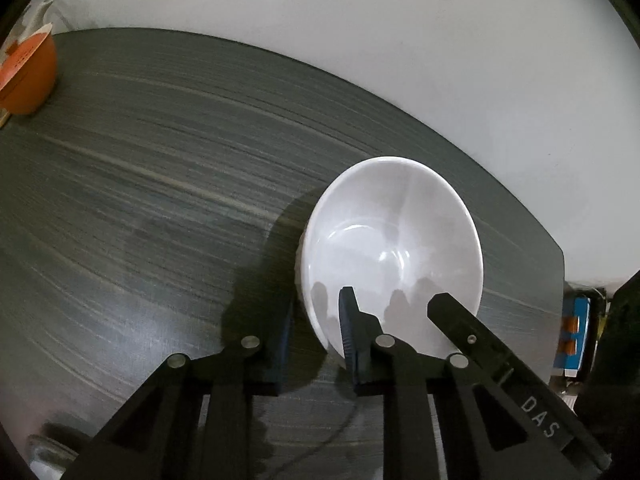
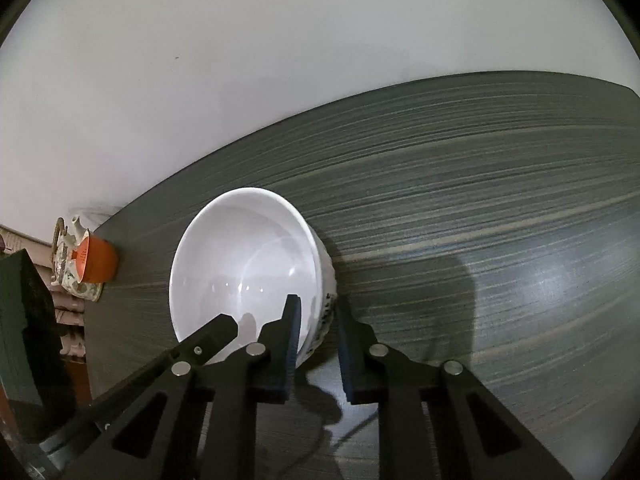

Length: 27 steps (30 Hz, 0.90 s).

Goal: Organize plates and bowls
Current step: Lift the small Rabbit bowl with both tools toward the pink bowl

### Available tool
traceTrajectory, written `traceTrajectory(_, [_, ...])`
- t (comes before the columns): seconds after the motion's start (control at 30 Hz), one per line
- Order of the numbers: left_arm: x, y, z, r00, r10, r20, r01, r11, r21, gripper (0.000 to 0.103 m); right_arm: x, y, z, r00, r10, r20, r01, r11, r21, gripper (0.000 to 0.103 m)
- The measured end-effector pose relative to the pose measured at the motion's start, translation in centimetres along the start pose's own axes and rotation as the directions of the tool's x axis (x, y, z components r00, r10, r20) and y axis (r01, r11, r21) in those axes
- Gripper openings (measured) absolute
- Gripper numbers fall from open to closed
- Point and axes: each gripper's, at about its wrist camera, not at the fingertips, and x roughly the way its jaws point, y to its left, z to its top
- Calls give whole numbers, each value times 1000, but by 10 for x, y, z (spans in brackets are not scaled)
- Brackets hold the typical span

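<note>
A white bowl (image 1: 392,220) (image 2: 240,248) with a dark pattern on its outer wall stands on the dark grey wood-grain table (image 1: 160,160) (image 2: 480,200). My left gripper (image 1: 317,296) straddles the bowl's left rim, one finger inside and one outside, shut on the wall. From the opposite side my right gripper (image 2: 317,299) clamps the right rim the same way. Each view also shows a finger of the other gripper reaching into the bowl: the right one (image 1: 444,304) and the left one (image 2: 224,322).
An orange cup (image 1: 28,76) (image 2: 98,260) lies on its side at the table's far left edge, beside a floral teapot (image 2: 68,268). A white wall runs behind the table. A blue and orange box (image 1: 576,332) sits past the right edge. A thin cable (image 1: 320,440) crosses the near table.
</note>
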Motion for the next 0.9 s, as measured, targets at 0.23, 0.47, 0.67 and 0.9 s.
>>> traceTrajectory(0.23, [-26,-11,-11,999,-3,33,2,1000,28,18,-41,10,-14,999,24,48,-23,999,-23,17])
traceTrajectory(0.47, [-88,-23,-41,993,-8,116,1,998,61,18,-98,22,-35,993,64,98,-58,996,-60,17])
traceTrajectory(0.67, [-148,-32,-78,985,15,170,-33,994,106,19,-153,33,-71,987,92,134,-80,992,-93,17])
traceTrajectory(0.9, [-204,-35,-136,976,9,216,-44,987,156,20,-197,33,-122,983,84,164,-63,990,-126,17])
